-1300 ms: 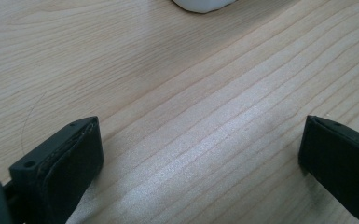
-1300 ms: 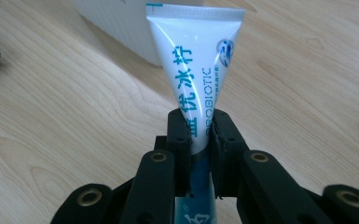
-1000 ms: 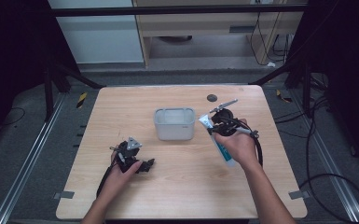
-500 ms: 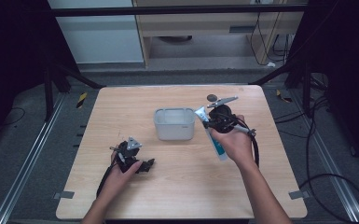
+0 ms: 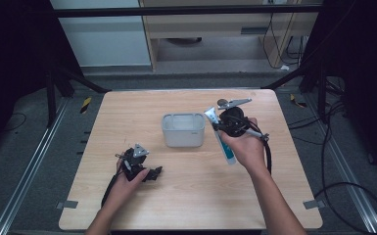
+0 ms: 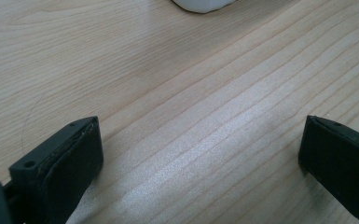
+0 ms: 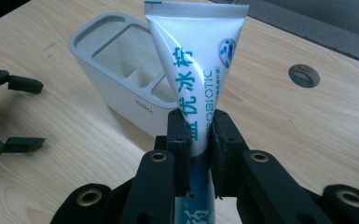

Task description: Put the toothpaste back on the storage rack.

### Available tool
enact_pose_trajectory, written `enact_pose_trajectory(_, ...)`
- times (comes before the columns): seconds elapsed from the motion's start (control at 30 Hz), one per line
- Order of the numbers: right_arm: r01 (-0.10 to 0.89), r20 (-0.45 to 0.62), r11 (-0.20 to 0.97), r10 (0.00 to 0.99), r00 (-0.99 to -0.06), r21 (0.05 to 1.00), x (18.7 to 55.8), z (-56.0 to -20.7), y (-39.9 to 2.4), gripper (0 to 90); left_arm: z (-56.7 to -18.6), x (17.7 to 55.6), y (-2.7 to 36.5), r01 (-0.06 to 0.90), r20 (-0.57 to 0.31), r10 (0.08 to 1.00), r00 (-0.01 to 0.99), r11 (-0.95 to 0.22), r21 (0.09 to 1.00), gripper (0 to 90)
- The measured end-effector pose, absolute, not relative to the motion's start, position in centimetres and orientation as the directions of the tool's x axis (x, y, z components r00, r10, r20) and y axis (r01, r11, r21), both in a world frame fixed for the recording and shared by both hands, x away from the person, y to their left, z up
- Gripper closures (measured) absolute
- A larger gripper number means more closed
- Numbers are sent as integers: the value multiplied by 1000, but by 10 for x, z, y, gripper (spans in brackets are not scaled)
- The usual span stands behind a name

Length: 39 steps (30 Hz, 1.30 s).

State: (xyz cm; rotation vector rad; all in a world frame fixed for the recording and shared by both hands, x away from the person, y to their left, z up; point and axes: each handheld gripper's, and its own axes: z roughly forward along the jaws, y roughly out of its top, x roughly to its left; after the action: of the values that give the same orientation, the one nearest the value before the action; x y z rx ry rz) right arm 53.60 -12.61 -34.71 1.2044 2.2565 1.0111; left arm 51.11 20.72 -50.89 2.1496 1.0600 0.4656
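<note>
A white and blue toothpaste tube [image 7: 196, 56] stands between the pads of my right gripper [image 7: 200, 128], which is shut on its middle. The tube's flat crimped end points up and away. In the high view the tube [image 5: 225, 147] hangs slanted just right of a white compartmented holder [image 5: 183, 129], with my right gripper [image 5: 219, 128] beside the holder's right wall. The holder [image 7: 116, 60] has several open compartments. My left gripper [image 5: 154, 174] lies on the table at the front left, open, with bare wood between its jaws [image 6: 200, 154].
The wooden table [image 5: 274, 196] has a round cable grommet [image 5: 222, 103] near its far edge, behind my right gripper. Black cables trail from both grippers. Dark floor, metal rails and frame legs surround the table.
My right gripper has carried the tube a little farther back and left, closer to the holder's right side. The left gripper has stayed where it was.
</note>
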Motion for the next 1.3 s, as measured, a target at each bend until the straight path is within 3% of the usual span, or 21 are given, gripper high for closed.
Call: enact_pose_trajectory(1.3,421,-10,281,841,-541,862,548,-295,-89,797,-509,512,207,549,19,795,606,-436,713,0)
